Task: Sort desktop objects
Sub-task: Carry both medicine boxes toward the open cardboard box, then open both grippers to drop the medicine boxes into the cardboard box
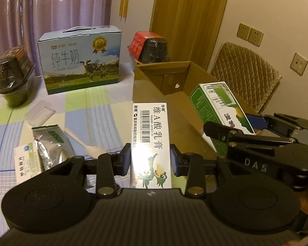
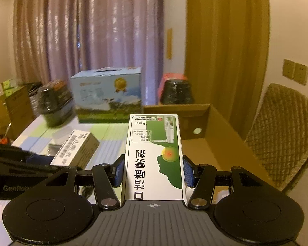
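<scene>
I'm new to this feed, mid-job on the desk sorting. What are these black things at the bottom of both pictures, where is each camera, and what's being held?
Each picture comes from a fisheye camera riding on a hand-held claw, looking forward along its two fingers. No robot arm is there; a person carries one claw in each hand.

The left wrist view shows the left claw shut on a white cream box with a barcode. The right claw appears at its right edge.

The right wrist view shows the right claw shut on a green-and-white spray box.

Ahead is an open cardboard box. On the checked tablecloth lie a milk carton, foil sachets, a white spoon, a clear plastic tray and a wrapped dark bowl; a second wrapped bowl sits behind the cardboard box.
</scene>
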Available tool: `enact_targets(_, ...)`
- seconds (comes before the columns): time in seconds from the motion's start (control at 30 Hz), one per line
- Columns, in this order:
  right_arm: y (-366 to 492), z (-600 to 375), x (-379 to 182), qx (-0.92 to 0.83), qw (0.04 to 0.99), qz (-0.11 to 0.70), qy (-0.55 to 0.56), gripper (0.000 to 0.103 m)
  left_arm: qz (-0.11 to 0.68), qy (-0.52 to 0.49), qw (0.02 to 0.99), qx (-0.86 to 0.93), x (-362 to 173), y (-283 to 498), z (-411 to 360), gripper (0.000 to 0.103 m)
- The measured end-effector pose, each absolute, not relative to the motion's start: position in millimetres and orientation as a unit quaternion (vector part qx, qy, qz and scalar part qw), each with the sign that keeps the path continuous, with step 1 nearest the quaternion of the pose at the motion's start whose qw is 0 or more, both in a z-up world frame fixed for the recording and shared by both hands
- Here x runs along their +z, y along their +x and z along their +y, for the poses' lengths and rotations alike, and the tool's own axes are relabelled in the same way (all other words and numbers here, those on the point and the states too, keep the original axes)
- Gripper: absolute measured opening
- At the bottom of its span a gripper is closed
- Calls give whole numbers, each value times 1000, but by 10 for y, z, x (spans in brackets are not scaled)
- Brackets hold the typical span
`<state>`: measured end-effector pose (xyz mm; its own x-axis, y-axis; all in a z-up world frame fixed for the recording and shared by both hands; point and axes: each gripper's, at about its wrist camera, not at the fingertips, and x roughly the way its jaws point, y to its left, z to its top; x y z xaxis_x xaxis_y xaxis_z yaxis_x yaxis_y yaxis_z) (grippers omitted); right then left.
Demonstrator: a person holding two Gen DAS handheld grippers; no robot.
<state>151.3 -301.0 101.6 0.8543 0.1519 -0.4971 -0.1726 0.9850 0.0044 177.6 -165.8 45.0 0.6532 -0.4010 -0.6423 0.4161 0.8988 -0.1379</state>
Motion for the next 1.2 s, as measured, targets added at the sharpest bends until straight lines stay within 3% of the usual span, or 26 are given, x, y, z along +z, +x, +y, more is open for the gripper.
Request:
enact_targets(0.5,1724,-3846,1017,30,962,268,-29,53,316,-14,910,-268,596,1970,-2368,33)
enact_targets(1.0,1902,-4277,963,14,959,281,-20,53,335,-49,900,-274,334,2283,-2914,33)
enact_targets(1.07,1921,-4284,945,15,959,283,-19,53,343,-61,895,-278,302,2313,-2946,43)
enact_targets(1.1,1930,-4285,941,17,958,284,-18,53,343,-66,896,-274,292,2318,-2948,54)
enact_targets(1.2,1940,-4271,914,22,958,286,-17,53,335,-58,902,-265,301,2311,-2938,54)
